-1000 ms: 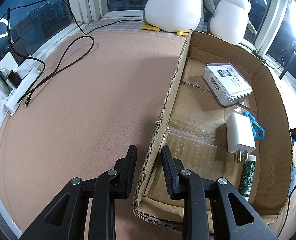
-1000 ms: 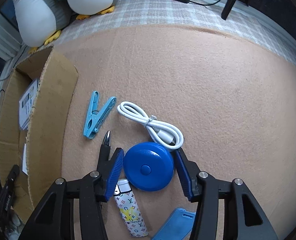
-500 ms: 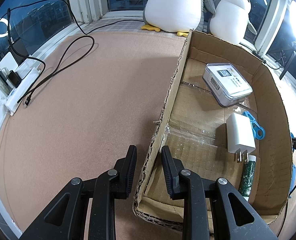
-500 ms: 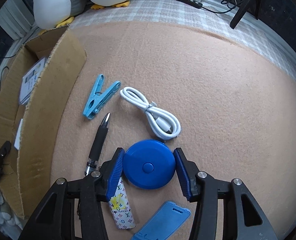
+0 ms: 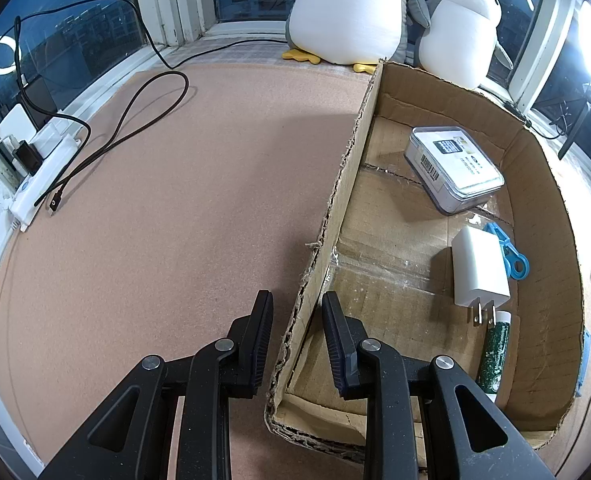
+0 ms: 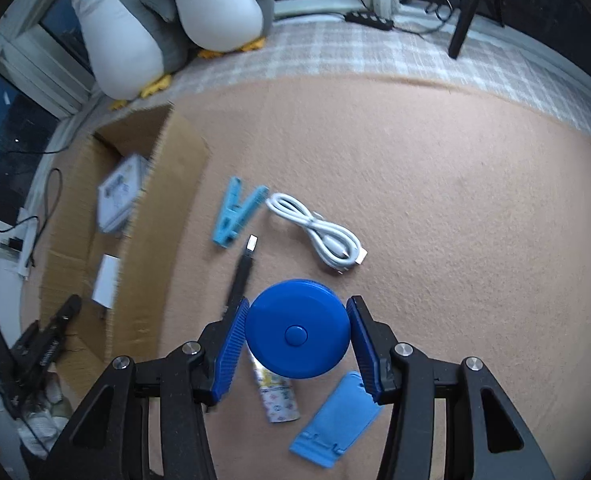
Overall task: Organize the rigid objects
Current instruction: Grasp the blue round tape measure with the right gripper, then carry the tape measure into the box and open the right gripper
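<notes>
Change: the right gripper [image 6: 297, 334] has risen with the blue tape measure [image 6: 297, 330]; the pen [image 6: 241, 272] and the patterned lighter [image 6: 275, 396] now lie free below it.
Right fingers: clenched on the round rim of the tape measure, one pad on each side.
Left gripper [image 5: 297, 336]: its fingers are pinched on the near wall of the cardboard box [image 5: 335, 208], holding it steady.
Tape measure: in the air, to the right of the box, not yet over it.
Handling: probably a stiff plastic case, light, smooth and round (it could roll out of the pads); a grip across the widest part seems safest.
Inside the box: white charger [image 5: 479, 268], clear case [image 5: 453, 168], green tube [image 5: 493, 354].
</notes>
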Demonstrator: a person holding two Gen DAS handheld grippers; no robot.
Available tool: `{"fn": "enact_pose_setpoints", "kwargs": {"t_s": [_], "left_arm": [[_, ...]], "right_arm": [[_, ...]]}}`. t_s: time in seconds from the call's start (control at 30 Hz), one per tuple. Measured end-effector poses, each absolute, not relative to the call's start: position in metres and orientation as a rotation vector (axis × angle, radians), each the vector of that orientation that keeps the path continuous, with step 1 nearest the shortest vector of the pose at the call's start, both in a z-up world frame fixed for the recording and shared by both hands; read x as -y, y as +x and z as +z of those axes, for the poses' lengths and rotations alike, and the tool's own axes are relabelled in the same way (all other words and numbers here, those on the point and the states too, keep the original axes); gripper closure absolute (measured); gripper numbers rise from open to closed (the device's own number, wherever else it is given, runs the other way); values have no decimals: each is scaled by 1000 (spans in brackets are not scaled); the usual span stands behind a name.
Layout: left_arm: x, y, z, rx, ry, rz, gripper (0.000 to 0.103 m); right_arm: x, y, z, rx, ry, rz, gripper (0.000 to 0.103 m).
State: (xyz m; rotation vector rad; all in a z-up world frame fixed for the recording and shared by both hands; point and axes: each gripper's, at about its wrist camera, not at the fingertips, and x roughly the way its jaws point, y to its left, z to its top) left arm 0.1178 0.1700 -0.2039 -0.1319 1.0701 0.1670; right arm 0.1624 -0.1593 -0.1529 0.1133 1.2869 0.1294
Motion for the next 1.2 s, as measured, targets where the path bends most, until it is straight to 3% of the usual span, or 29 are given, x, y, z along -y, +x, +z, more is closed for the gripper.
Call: {"fn": "enact_pose_setpoints", "kwargs": {"t_s": [0.4,1.2], "left_arm": [[-171,118,-204,-1070,-127,170,75],[-170,118,-204,-1072,-116,172,75]], "right_arm": [[72,183,-100,-1149,90,348,57],[1,208,-153,-1196,-39,403,57]]}}
